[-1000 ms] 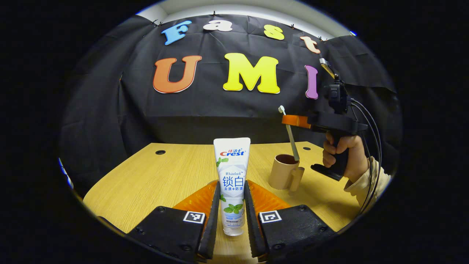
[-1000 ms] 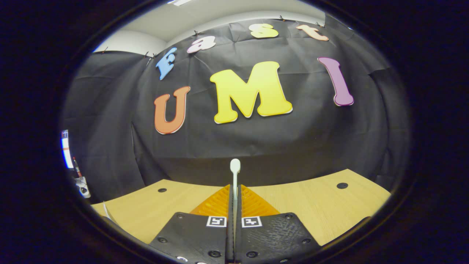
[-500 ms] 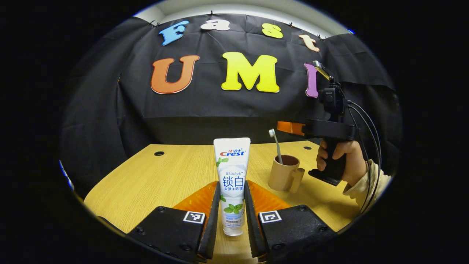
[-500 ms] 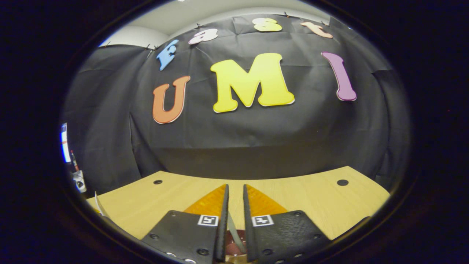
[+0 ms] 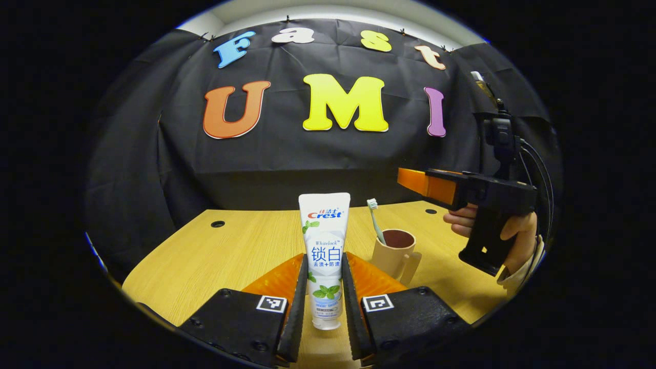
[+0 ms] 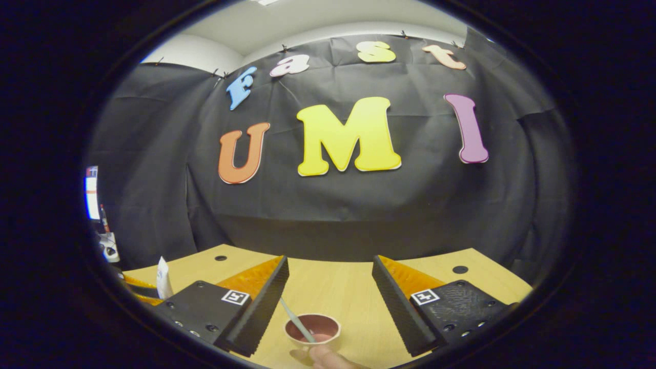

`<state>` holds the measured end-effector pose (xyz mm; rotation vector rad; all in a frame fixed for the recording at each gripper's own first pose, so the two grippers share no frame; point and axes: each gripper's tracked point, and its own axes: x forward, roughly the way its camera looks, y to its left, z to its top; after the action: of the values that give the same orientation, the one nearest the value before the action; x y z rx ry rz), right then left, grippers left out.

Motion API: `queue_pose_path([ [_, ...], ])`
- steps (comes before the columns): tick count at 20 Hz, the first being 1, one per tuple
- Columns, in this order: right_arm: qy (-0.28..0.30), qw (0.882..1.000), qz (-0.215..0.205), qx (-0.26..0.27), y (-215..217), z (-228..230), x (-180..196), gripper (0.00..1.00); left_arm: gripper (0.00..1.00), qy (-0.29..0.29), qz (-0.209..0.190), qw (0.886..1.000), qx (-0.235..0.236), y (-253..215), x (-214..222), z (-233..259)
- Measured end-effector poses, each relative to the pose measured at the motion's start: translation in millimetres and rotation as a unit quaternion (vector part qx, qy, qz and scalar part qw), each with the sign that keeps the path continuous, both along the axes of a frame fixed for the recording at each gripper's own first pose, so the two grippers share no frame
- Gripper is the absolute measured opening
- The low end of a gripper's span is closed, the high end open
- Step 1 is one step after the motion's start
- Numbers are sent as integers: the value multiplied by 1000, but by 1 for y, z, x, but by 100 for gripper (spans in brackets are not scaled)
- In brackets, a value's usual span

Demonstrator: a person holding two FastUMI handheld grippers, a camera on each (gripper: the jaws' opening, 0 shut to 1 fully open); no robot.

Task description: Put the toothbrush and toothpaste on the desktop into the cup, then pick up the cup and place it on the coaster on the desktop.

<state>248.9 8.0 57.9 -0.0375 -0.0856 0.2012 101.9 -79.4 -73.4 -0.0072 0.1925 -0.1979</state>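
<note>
Tan cup (image 5: pixel 392 251) w/ toothbrush (image 5: pixel 375 220) inside, left gripper (image 5: pixel 325 302) clamping toothpaste (image 5: pixel 325 256)

cup (image 5: pixel 392 254) mouth open beside leaning toothbrush (image 5: pixel 375 221), right tool (image 5: pixel 412 180) above

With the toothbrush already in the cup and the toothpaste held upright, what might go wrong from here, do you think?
1. The toothbrush leans across the cup mouth; the toothpaste could knock it going in.
2. The tube looks wide for that mouth, so it might catch the rim and tip the cup.
3. The right gripper hangs open above the cup; the left gripper may bump it.
</note>
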Motion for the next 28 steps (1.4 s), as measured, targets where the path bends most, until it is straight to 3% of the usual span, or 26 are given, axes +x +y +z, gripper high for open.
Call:
queue_pose_path([
  [4, -10, 999, -35, -9, -40, -12, -24, 97, 40, -20, -25, 999, -23, -34, 24, 22],
  [12, 28, 997, -63, 24, -98, -51, -68, 97, 39, -64, -67, 994, -56, -94, 76, 52],
  [16, 19, 996, -75, 33, -121, -55, -76, 94, 39, -83, -72, 993, -52, -113, 95, 55],
  [19, 35, 996, -67, 49, -123, -64, -72, 94, 39, -74, -83, 992, -59, -130, 97, 49],
  [28, 40, 995, -85, 29, -128, -69, -73, 97, 42, -37, -84, 995, -47, -135, 101, 18],
])
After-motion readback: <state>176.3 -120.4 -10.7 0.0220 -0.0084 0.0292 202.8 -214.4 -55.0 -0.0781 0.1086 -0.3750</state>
